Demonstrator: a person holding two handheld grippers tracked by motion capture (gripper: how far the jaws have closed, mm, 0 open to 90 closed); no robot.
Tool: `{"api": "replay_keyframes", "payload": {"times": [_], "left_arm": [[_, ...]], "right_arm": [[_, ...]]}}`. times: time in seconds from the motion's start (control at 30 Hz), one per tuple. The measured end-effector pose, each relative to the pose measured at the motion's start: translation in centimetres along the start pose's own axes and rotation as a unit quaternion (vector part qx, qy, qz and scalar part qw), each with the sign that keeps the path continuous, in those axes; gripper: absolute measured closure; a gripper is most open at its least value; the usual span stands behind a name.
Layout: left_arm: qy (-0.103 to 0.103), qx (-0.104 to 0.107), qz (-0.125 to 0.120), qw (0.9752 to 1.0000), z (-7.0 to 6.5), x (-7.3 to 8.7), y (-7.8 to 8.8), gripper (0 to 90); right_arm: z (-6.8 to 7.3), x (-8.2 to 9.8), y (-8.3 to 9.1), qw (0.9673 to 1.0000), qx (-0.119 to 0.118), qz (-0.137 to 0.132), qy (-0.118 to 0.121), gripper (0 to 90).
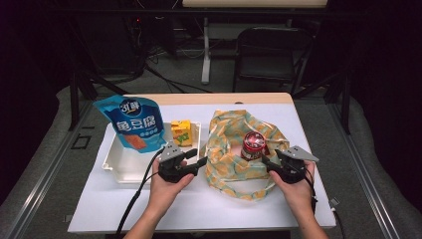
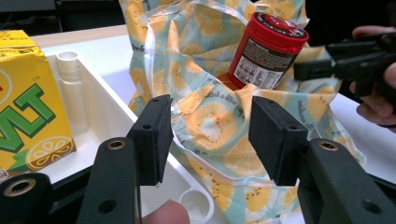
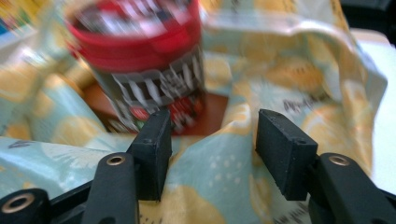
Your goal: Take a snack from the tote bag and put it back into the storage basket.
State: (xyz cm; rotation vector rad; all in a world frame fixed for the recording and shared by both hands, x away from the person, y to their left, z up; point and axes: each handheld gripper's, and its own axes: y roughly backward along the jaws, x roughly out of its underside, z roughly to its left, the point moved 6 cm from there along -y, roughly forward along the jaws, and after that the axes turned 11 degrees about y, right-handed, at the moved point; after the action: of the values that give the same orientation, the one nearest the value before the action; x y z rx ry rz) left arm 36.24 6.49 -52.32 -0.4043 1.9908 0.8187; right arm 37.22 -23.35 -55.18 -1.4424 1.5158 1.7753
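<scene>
Beside the white tray (image 1: 115, 168), both the left gripper (image 1: 197, 162) and right gripper (image 1: 266, 160) stood apart, clamping nothing, flanking the lemon-print bag (image 1: 234, 167) with its red-lidded jar (image 1: 254, 144)

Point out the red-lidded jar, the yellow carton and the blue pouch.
jar (image 2: 266, 51), left gripper view, on its label.
carton (image 1: 180, 132), high view, on its front face.
pouch (image 1: 133, 124), high view, on its printed front.
</scene>
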Motion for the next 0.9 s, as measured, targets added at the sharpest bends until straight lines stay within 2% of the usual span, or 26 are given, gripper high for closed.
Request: {"api": "replay_keyframes", "payload": {"times": [0.07,0.17,0.27,0.4,0.47,0.57,0.67,0.73,0.9], "left_arm": [[0.001,0.000,0.000,1.0000,0.0,0.0,0.0,49.4],[0.002,0.000,-0.001,1.0000,0.1,0.0,0.0,49.4],[0.004,0.000,-0.002,1.0000,0.0,0.0,-0.1,49.4],[0.005,0.001,0.002,1.0000,0.0,0.1,-0.3,49.4],[0.004,0.000,0.003,1.0000,-0.1,0.1,-0.4,49.4],[0.004,0.002,0.006,1.0000,-0.1,0.2,-0.5,49.5],[0.003,0.002,0.007,1.0000,-0.2,0.2,-0.6,49.5],[0.002,0.002,0.007,1.0000,-0.1,0.2,-0.5,49.5],[0.003,0.002,0.004,1.0000,0.0,0.1,-0.5,49.4]], "right_arm": [[0.0,-0.2,0.2,0.9999,-0.009,-0.013,-0.005,33.4],[0.1,-1.8,1.6,0.9991,-0.012,-0.040,-0.010,23.3],[0.6,-4.0,3.0,0.9967,-0.015,-0.079,-0.001,22.5],[1.8,-6.4,3.8,0.9938,-0.032,-0.105,0.019,23.6],[2.4,-7.1,3.5,0.9936,-0.041,-0.103,0.020,23.7],[2.7,-7.4,1.9,0.9947,-0.038,-0.091,0.028,22.1],[2.6,-7.0,0.0,0.9969,-0.031,-0.068,0.022,15.7],[2.5,-6.5,-1.0,0.9980,-0.032,-0.052,0.018,15.4],[2.8,-5.9,-2.3,0.9986,-0.030,-0.037,0.022,16.2]]}}
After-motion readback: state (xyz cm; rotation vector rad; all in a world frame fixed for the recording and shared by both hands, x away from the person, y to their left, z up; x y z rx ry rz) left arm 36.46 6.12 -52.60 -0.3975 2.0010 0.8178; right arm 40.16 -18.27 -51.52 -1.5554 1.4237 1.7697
